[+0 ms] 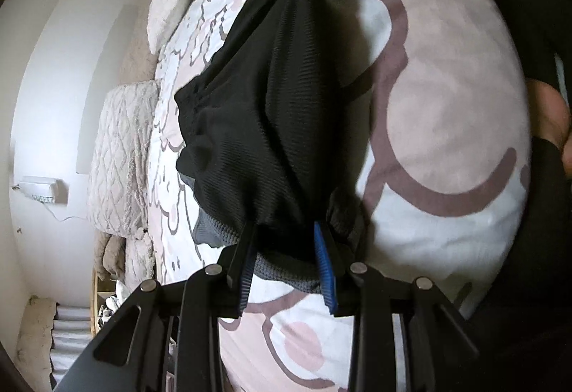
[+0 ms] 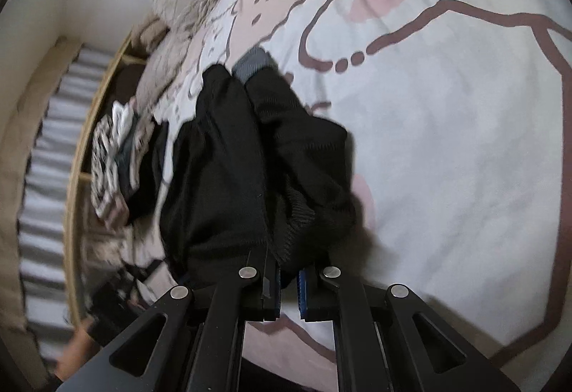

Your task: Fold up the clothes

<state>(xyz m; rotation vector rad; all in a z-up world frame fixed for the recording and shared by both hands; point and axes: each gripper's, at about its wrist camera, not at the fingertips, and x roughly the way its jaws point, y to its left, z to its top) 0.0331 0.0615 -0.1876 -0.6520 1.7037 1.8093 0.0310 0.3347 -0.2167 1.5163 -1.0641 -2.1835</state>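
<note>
While stretched between both clenched grippers (image 1: 287,256) (image 2: 287,284), black garment (image 1: 264,113) above bedspread (image 1: 447,98).

The black garment (image 1: 264,127) is a finely ribbed, matt knit cloth, with a grey knitted band (image 1: 286,275) at its edge. The bedcover (image 1: 447,106) is smooth printed cloth — the quilted blanket (image 1: 118,156) beside it looks fuzzy. Gripper fingers (image 1: 237,277) are matt black plastic with ridged blue pads (image 1: 325,266) — bare metal pins (image 1: 358,267) shine dully.
</note>
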